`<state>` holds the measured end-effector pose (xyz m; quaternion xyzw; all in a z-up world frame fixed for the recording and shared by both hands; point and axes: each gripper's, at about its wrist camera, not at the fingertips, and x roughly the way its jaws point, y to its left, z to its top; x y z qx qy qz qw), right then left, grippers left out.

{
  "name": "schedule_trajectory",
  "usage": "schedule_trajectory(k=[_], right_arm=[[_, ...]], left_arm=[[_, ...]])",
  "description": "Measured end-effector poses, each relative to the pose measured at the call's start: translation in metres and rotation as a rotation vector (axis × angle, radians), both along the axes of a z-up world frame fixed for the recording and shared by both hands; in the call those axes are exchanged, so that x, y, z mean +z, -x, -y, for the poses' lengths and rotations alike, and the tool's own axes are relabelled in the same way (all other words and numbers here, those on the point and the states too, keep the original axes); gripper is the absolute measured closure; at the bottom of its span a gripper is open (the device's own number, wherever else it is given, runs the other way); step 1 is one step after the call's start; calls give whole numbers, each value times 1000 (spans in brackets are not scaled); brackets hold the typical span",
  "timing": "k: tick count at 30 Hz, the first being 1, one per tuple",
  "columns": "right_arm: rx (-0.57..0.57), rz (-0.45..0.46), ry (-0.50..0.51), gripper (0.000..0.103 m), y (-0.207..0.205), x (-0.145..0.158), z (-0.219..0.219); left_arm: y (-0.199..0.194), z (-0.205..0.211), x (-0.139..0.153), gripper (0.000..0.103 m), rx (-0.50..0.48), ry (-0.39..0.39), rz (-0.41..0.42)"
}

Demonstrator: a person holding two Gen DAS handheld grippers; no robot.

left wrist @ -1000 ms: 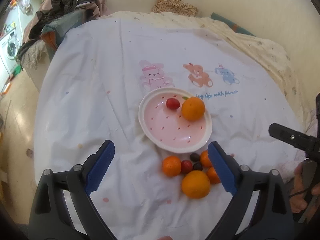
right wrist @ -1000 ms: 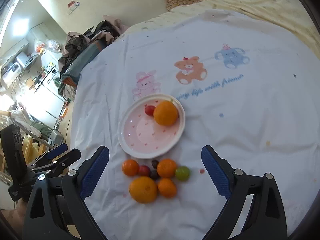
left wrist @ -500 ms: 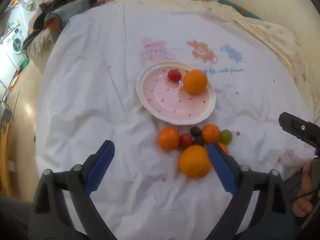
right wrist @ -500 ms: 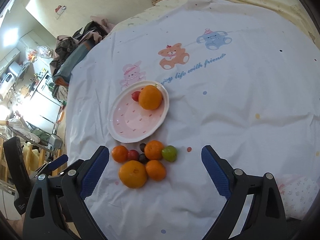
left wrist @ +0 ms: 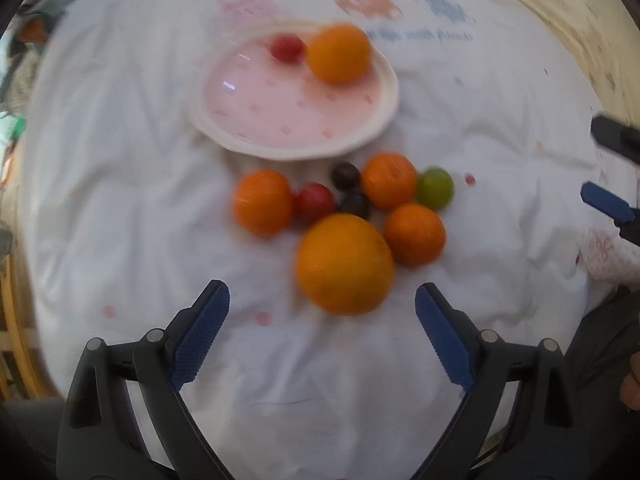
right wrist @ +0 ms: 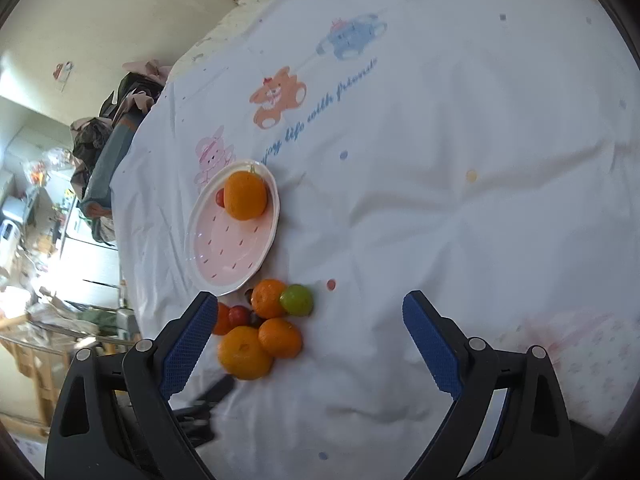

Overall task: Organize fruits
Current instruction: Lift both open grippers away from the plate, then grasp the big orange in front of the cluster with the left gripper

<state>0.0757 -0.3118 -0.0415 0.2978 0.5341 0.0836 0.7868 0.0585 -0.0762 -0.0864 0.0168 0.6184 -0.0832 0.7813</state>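
Your white sheet (left wrist: 120, 200) with its cartoon animals spreads under both pairs of fingers. Beyond your left gripper (left wrist: 322, 308), past the loose fruit, sits the pink plate (left wrist: 280, 120), carrying an orange (left wrist: 339, 53) and a small red fruit (left wrist: 286, 48) at its far side. Just ahead of your left fingers, toward the right one, lies the big orange (left wrist: 344, 264), nothing touching it. Behind it cluster three smaller oranges (left wrist: 414, 234), a red fruit (left wrist: 314, 202), two dark ones (left wrist: 346, 175) and a green one (left wrist: 435, 188). Your left fingers stand wide apart and empty. Your right gripper (right wrist: 310, 316) is likewise spread wide, holding nothing, the fruit heap lying by its left finger (right wrist: 188, 340).
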Motion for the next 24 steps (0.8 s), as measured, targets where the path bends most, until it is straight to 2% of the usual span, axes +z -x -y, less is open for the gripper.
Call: schedule_trajectory(k=[3, 5, 10, 16, 21, 24], right_arm=[[4, -12, -27, 7, -3, -2, -2], [7, -10, -15, 7, -4, -1, -3], [16, -21, -6, 7, -8, -2, -6], [39, -34, 22, 7, -12, -5, -12], [46, -48, 34, 7, -11, -8, -15], [49, -52, 43, 7, -11, -9, -17]], left_arm=[[-8, 10, -21, 12, -30, -2, -49], [-13, 12, -30, 20, -33, -7, -49], [-19, 22, -30, 20, -60, 10, -14], [-19, 37, -29, 20, -113, -9, 8], [-23, 27, -30, 20, -106, 11, -17], [-21, 14, -31, 20, -110, 43, -5]])
